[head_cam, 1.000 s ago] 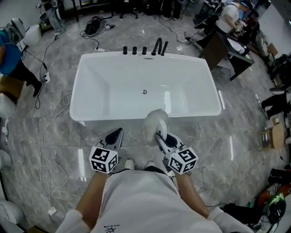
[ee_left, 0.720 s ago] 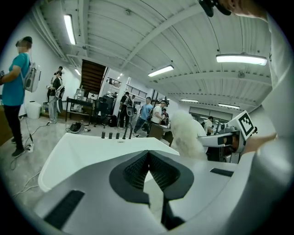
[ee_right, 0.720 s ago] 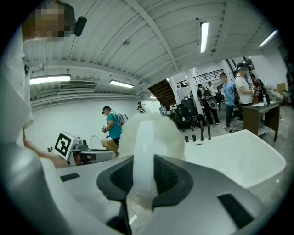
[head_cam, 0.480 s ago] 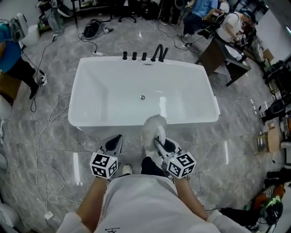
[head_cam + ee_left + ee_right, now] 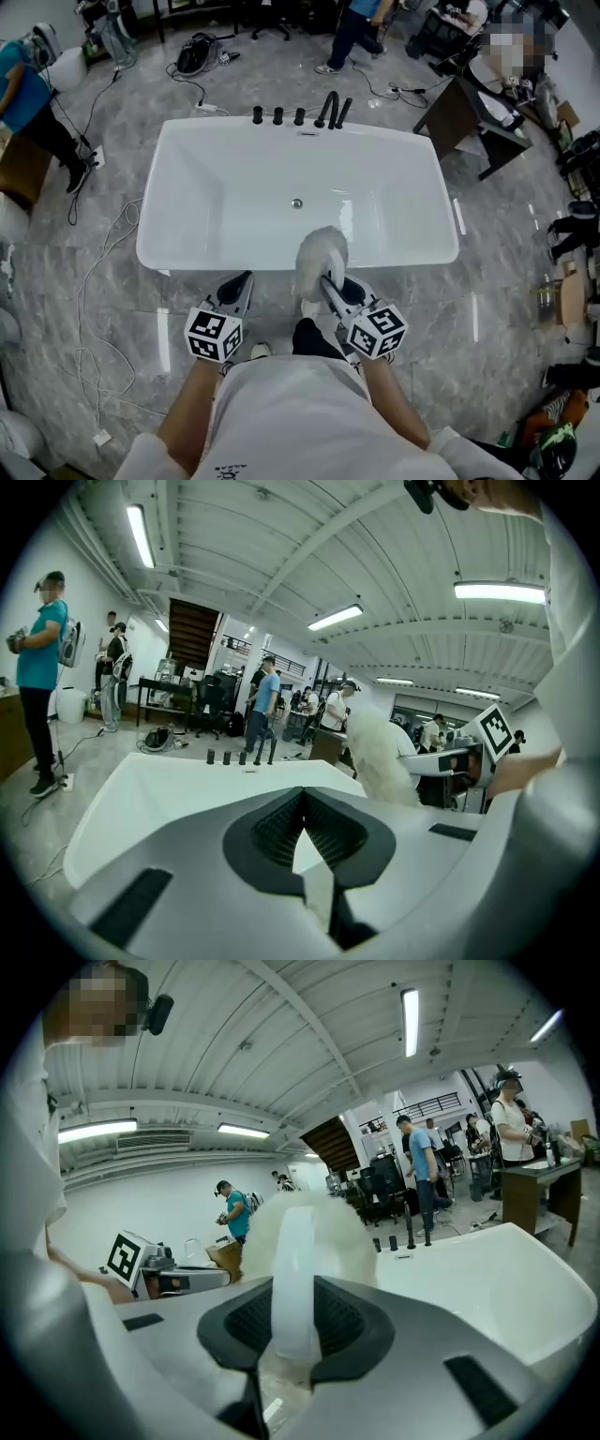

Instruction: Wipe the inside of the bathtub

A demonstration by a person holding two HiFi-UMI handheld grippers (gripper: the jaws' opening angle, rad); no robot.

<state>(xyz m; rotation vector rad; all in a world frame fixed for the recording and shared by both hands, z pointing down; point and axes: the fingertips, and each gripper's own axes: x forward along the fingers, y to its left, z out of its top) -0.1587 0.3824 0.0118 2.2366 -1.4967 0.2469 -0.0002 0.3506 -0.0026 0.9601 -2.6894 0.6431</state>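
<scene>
Bathtub (image 5: 216, 206), white and rectangular, stands on the grey marble floor (image 5: 112, 309) in front of the person, with black tap fittings (image 5: 300, 114) on its far rim. Left gripper (image 5: 242, 281) hovers just short of the near rim, its 2 jaws closed together on nothing. Right gripper (image 5: 330, 283) clamps the handle of a fluffy white duster (image 5: 322, 248), whose head overlaps the near rim.

We read no txt, brand or no. anywhere. The cube (image 5: 215, 334) on the left gripper (image 5: 245, 278) and the cube (image 5: 377, 330) on the right gripper (image 5: 326, 279) carry only b/w square marker patterns, no letters. There's small dark print (image 5: 225, 468) low on the person's white shirt (image 5: 291, 412), but it's too small for us to read.
</scene>
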